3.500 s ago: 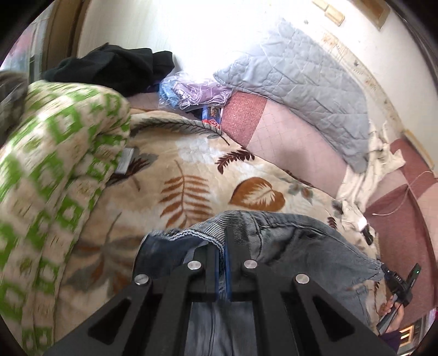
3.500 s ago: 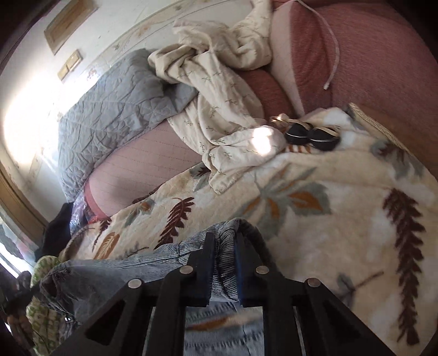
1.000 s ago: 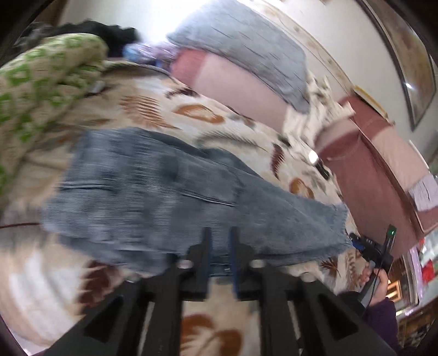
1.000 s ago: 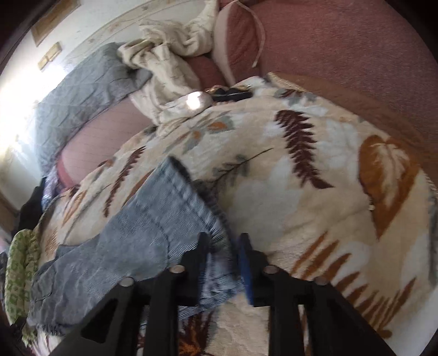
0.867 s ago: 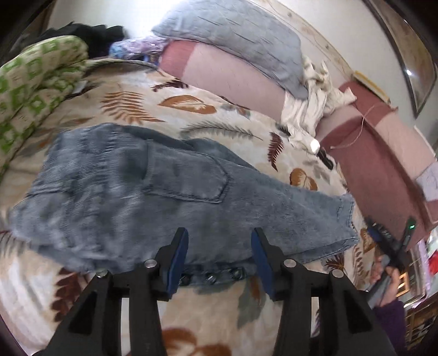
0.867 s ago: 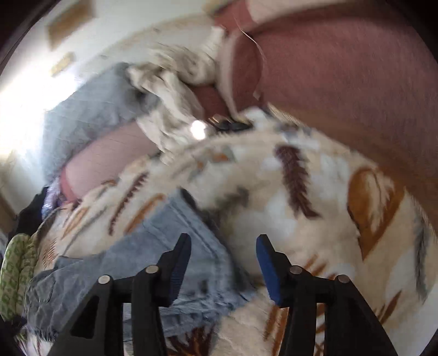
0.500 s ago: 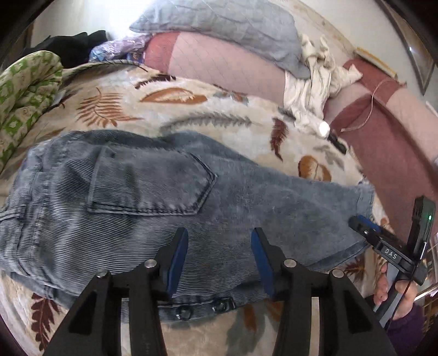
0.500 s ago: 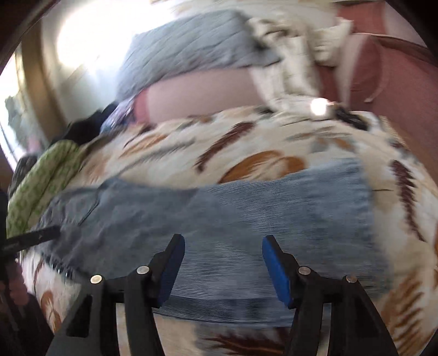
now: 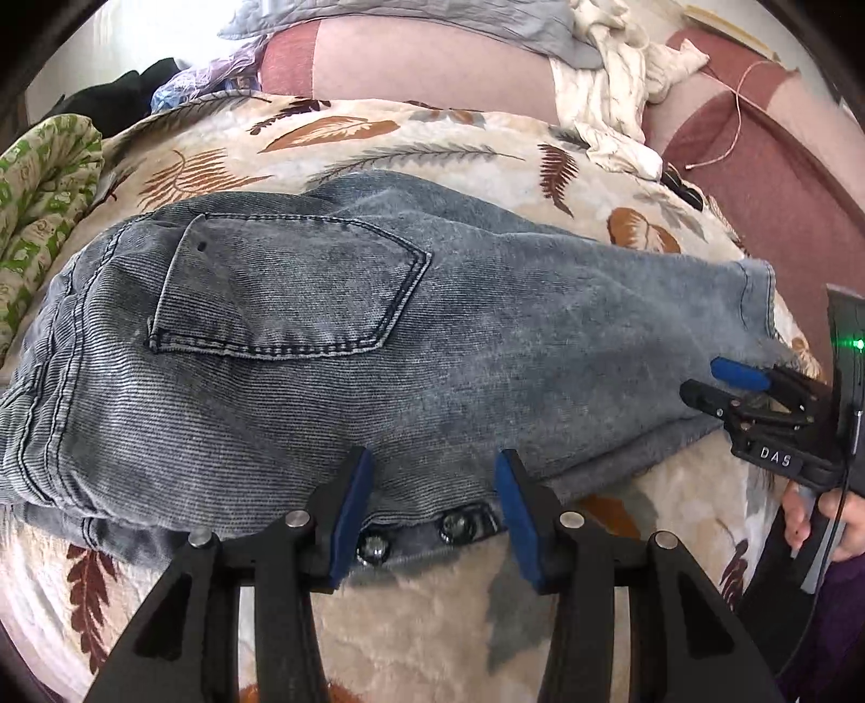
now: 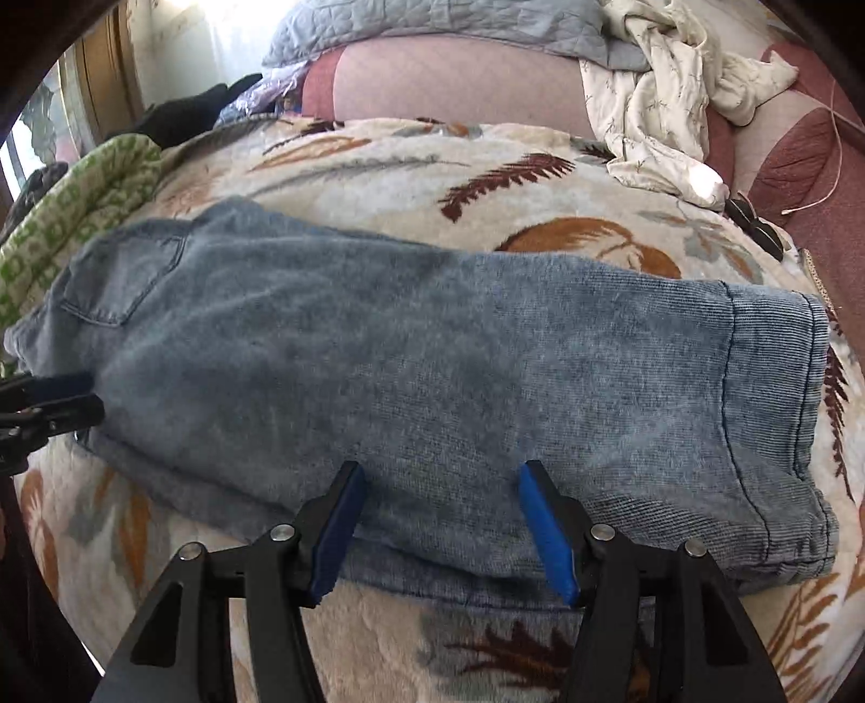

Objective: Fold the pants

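Observation:
Blue denim pants (image 9: pixel 335 346) lie folded in half lengthwise on a leaf-patterned blanket (image 9: pixel 432 140), back pocket up, waist to the left, leg cuff to the right. My left gripper (image 9: pixel 432 486) is open and empty at the near edge, by the metal snap buttons (image 9: pixel 411 532). My right gripper (image 10: pixel 438 503) is open and empty over the near edge of the leg of the pants (image 10: pixel 411 378). The right gripper also shows in the left wrist view (image 9: pixel 724 386) by the cuff. The left gripper shows at the left edge of the right wrist view (image 10: pixel 65 397).
A green patterned quilt (image 9: pixel 38 178) is bunched at the left. A pink pillow (image 9: pixel 432 59), a grey quilted cover (image 10: pixel 432 27) and a cream garment (image 10: pixel 665 97) lie at the back. Small dark objects (image 10: pixel 757 221) and a cable (image 9: pixel 740 108) lie at the right.
Both grippers let go of the pants, opened and drew back. The pants now lie flat, folded lengthwise on the blanket. The views have come closer to the near edge.

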